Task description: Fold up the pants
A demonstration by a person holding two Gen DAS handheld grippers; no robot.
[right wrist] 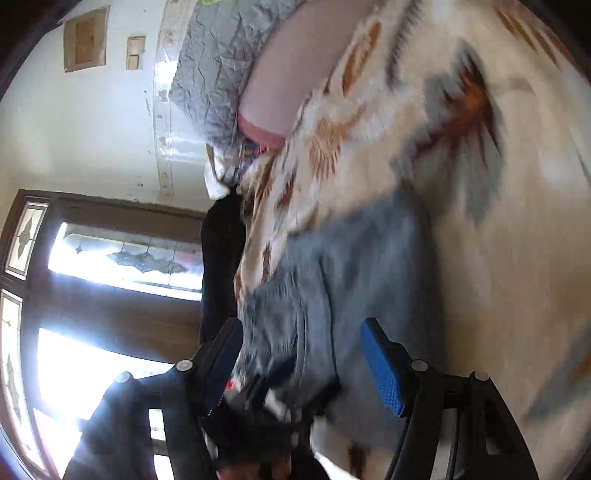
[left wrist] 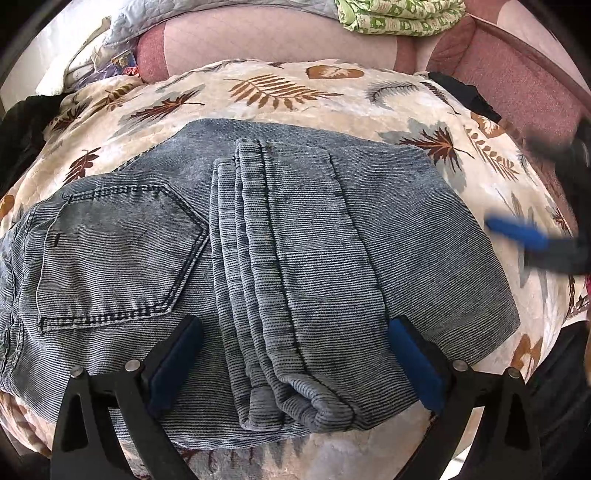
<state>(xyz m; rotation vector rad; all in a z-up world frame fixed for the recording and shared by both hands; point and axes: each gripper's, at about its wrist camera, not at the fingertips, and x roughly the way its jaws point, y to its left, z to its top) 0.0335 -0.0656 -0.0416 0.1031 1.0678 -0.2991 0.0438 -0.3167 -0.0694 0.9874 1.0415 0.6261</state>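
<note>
Grey-blue jeans point(left wrist: 280, 236) lie folded on a cream leaf-print blanket point(left wrist: 280, 88). The back pocket faces up at the left, and the legs are doubled over the middle as a long bundle. My left gripper point(left wrist: 295, 358) points down over the near edge of the jeans, open, with its blue pads point(left wrist: 177, 354) on either side of the leg bundle and not pressing it. My right gripper point(right wrist: 303, 362) is open and rolled onto its side, and in its blurred view the jeans point(right wrist: 351, 266) lie ahead. In the left wrist view the right gripper point(left wrist: 517, 232) appears blurred beside the jeans' right edge.
A pink padded sofa back point(left wrist: 280, 40) rises behind the blanket, with a green patterned cloth point(left wrist: 399, 16) on top. Dark clothing lies at the left point(left wrist: 22, 129) and upper right point(left wrist: 465, 96). A bright window point(right wrist: 122, 258) and a white wall show in the right wrist view.
</note>
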